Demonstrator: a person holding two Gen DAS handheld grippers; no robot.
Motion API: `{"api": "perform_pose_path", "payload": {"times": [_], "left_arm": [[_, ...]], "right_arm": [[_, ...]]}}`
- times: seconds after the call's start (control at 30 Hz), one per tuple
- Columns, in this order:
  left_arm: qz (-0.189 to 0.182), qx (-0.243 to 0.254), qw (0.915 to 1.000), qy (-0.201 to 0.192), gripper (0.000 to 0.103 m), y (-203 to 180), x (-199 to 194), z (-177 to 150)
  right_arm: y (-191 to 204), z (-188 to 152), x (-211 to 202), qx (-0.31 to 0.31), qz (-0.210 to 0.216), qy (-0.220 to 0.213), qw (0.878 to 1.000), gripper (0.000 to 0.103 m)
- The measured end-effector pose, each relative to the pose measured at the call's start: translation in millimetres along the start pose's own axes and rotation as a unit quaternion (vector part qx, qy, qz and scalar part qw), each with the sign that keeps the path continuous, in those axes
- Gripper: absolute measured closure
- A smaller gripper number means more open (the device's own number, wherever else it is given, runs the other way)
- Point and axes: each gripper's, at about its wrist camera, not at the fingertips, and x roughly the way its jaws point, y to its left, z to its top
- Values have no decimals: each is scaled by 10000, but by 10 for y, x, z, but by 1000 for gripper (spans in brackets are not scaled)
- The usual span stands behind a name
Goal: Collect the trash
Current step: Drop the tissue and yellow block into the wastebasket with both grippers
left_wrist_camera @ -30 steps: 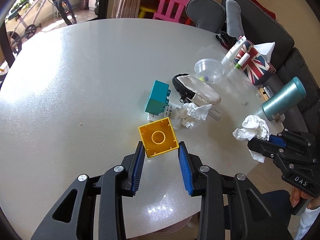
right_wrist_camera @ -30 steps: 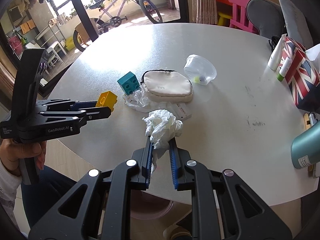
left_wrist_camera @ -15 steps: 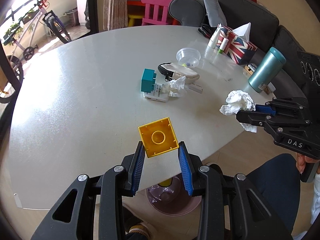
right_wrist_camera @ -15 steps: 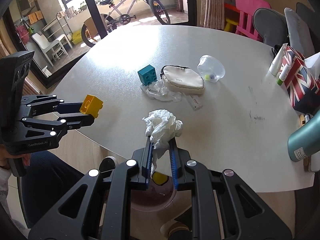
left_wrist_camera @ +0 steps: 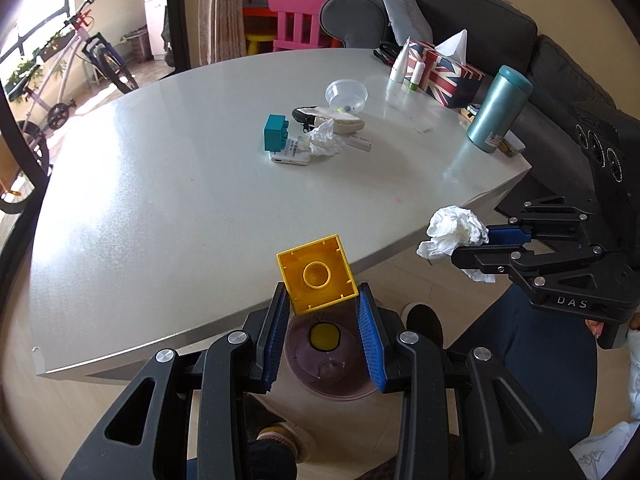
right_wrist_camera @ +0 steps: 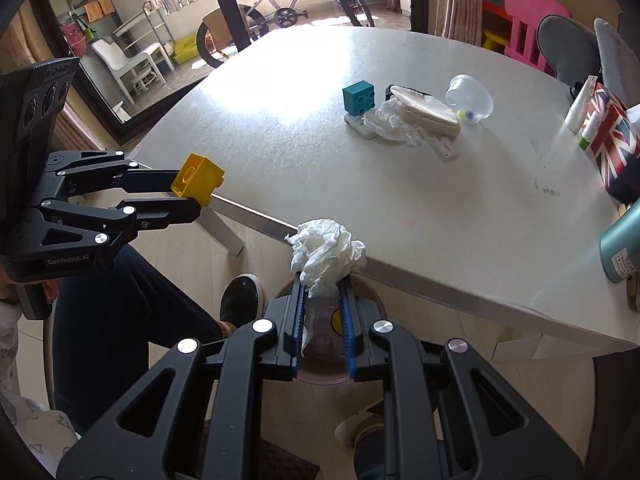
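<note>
My left gripper (left_wrist_camera: 322, 300) is shut on a yellow toy brick (left_wrist_camera: 317, 275), held off the table's near edge above a purple bin (left_wrist_camera: 332, 368) on the floor. My right gripper (right_wrist_camera: 323, 284) is shut on a crumpled white tissue (right_wrist_camera: 326, 252), also held past the table edge above the bin (right_wrist_camera: 320, 352). Each gripper shows in the other's view: the right one with the tissue (left_wrist_camera: 456, 232), the left one with the brick (right_wrist_camera: 198, 178). Another crumpled tissue (left_wrist_camera: 326, 140) lies on the white table (left_wrist_camera: 160, 208) beside a teal brick (left_wrist_camera: 275, 133).
On the table stand a beige pouch (left_wrist_camera: 340, 120), a clear plastic cup (left_wrist_camera: 346, 96), a Union Jack tissue box (left_wrist_camera: 444, 76) and a teal flask (left_wrist_camera: 498, 108). The person's legs and feet are beside the bin. A sofa and pink chair stand behind.
Both grippers have pulled back from over the table to beyond its near edge, carrying the brick and the tissue. The bin on the floor has come into view under them.
</note>
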Motion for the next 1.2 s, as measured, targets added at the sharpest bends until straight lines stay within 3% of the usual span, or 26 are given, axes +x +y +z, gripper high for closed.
{"api": "perform_pose_path", "payload": {"times": [0.17, 0.27, 0.33, 0.4, 0.5, 0.63, 1.2], "left_arm": [[-53, -48, 9999, 102, 69, -35, 25, -131], [-66, -60, 9999, 120, 69, -39, 28, -156], [-63, -54, 9999, 113, 69, -42, 23, -156], [-76, -61, 9999, 107, 69, -35, 19, -157], [-98, -65, 9999, 124, 69, -24, 23, -161], [-139, -55, 9997, 179, 69, -26, 47, -179], [-365, 117, 9982, 469, 69, -201, 251, -206]], "right_arm": [[87, -135, 166, -46, 188, 259, 9995, 87], [147, -150, 221, -129, 229, 322, 9991, 80], [158, -150, 239, -136, 223, 311, 9992, 53], [152, -148, 229, -124, 195, 262, 9994, 33], [133, -130, 211, -123, 71, 214, 9997, 13], [68, -106, 171, -12, -14, 169, 9999, 8], [-173, -115, -86, 298, -267, -98, 9992, 7]]}}
